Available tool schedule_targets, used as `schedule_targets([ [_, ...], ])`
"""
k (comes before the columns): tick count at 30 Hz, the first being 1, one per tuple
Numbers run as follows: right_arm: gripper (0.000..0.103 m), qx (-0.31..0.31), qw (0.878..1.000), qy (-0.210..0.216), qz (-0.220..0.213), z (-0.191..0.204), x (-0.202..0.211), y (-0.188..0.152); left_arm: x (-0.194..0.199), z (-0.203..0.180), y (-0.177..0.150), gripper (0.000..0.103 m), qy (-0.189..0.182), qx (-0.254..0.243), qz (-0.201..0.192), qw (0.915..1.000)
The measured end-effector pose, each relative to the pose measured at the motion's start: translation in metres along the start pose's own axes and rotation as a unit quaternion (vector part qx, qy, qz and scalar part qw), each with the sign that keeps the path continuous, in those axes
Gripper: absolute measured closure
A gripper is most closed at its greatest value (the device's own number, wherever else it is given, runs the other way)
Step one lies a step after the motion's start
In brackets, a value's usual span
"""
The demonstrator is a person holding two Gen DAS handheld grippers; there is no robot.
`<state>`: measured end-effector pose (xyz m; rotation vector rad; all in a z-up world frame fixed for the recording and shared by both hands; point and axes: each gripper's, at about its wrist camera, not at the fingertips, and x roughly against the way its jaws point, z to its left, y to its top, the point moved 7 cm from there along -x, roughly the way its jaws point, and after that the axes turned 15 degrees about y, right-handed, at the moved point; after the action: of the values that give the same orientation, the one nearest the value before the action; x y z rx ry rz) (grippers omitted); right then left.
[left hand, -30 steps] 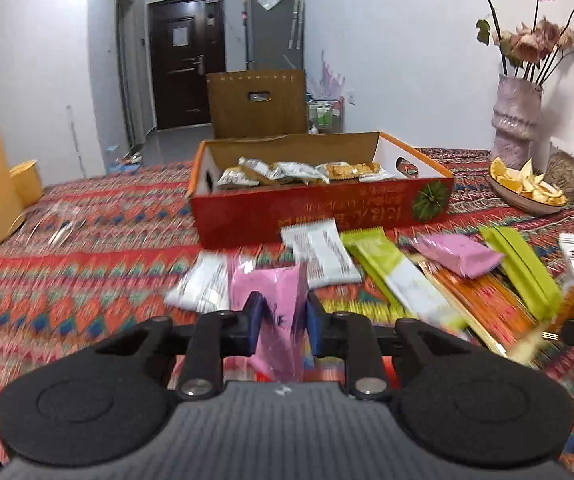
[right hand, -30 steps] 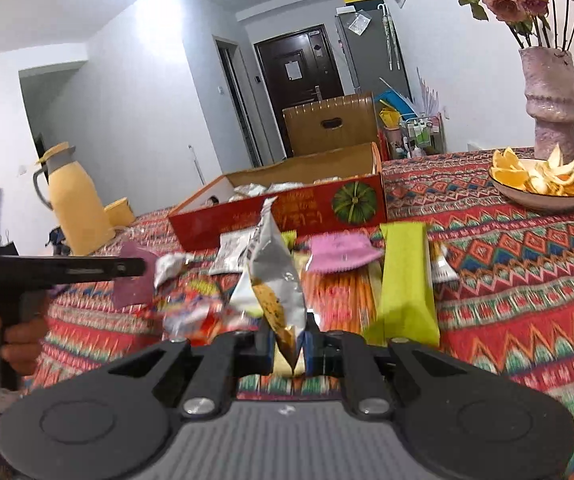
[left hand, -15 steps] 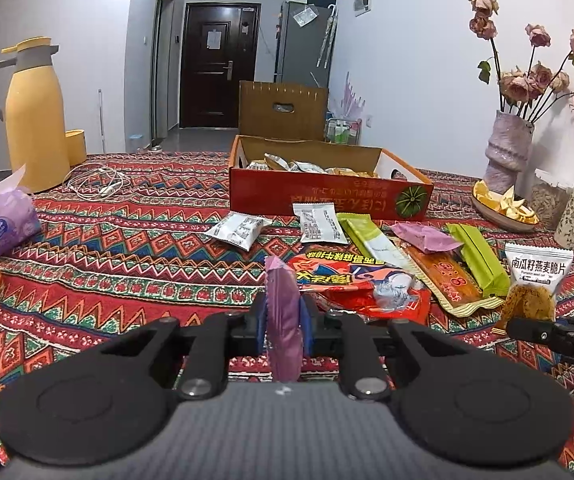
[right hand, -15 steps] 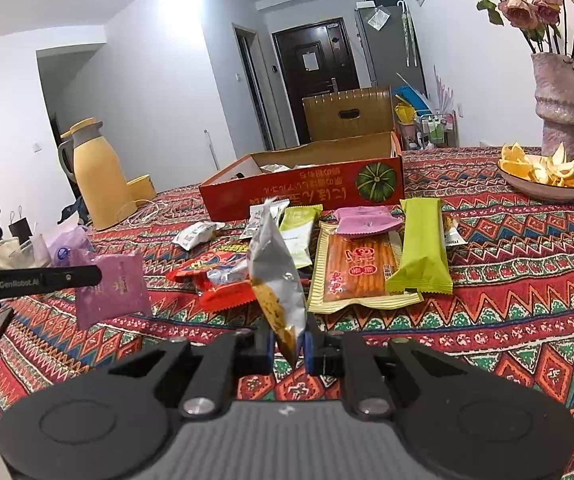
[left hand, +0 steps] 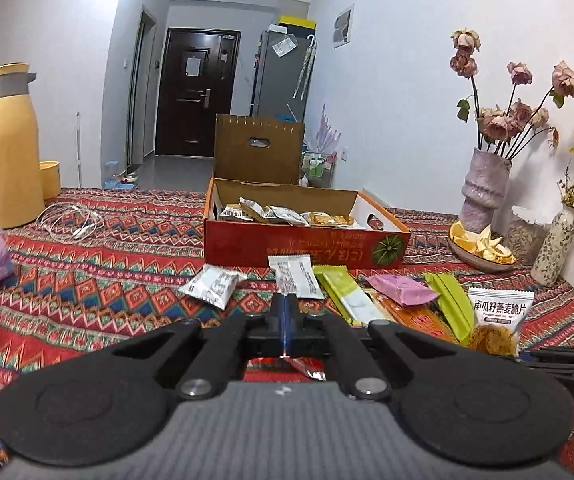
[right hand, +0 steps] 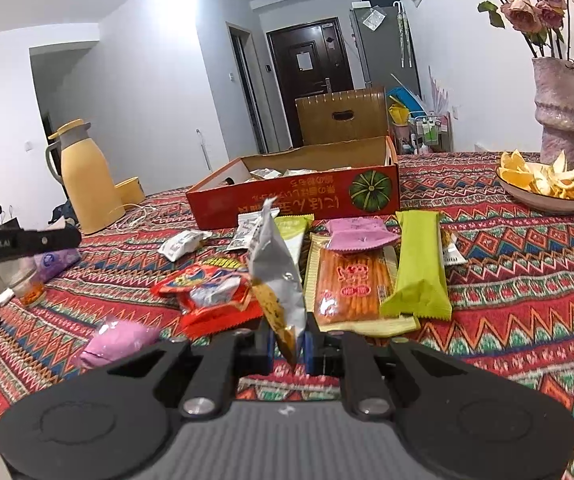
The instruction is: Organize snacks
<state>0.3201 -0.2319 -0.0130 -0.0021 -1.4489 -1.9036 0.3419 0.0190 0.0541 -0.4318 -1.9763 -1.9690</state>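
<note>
Dropped the soft pink packet [right hand: 117, 340] near the patterned tablecloth's [right hand: 527, 264] front-left corner; left gripper [left hand: 285, 312] pressed together, apparently empty. Right gripper [right hand: 289, 342] pinched a silver crisp pouch [right hand: 275, 276], unboxed.

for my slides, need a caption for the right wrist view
Right gripper clamps a silver snack bag above scattered snacks, red box behind.
</note>
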Motion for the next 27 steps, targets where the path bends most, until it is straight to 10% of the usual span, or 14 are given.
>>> schedule_targets([
  [4, 0.09, 0.0, 1.0, -0.002, 0.005, -0.005, -0.012, 0.008, -0.003, -0.002, -0.004, 0.095, -0.024, -0.022, -0.005, 0.9994],
  [6, 0.09, 0.0, 1.0, 0.007, 0.005, -0.005, -0.015, 0.01, -0.006, -0.008, -0.024, 0.026, -0.055, -0.061, 0.019, 0.9965],
  [7, 0.09, -0.002, 1.0, 0.01, 0.006, -0.005, -0.017, 0.01, -0.01, -0.012, -0.038, 0.015, -0.052, -0.08, 0.039, 0.9946],
  [14, 0.09, -0.015, 1.0, 0.009, 0.016, -0.012, -0.026, 0.001, -0.052, -0.026, -0.092, 0.012, 0.031, -0.069, 0.143, 0.9868],
  [19, 0.09, -0.012, 1.0, 0.011, 0.018, -0.012, -0.021, -0.003, -0.049, -0.033, -0.088, 0.057, 0.035, -0.072, 0.127, 0.9887],
  [27, 0.09, -0.015, 1.0, 0.008, 0.003, -0.014, -0.001, -0.002, -0.024, -0.03, -0.069, 0.082, 0.017, -0.053, 0.103, 0.9931],
])
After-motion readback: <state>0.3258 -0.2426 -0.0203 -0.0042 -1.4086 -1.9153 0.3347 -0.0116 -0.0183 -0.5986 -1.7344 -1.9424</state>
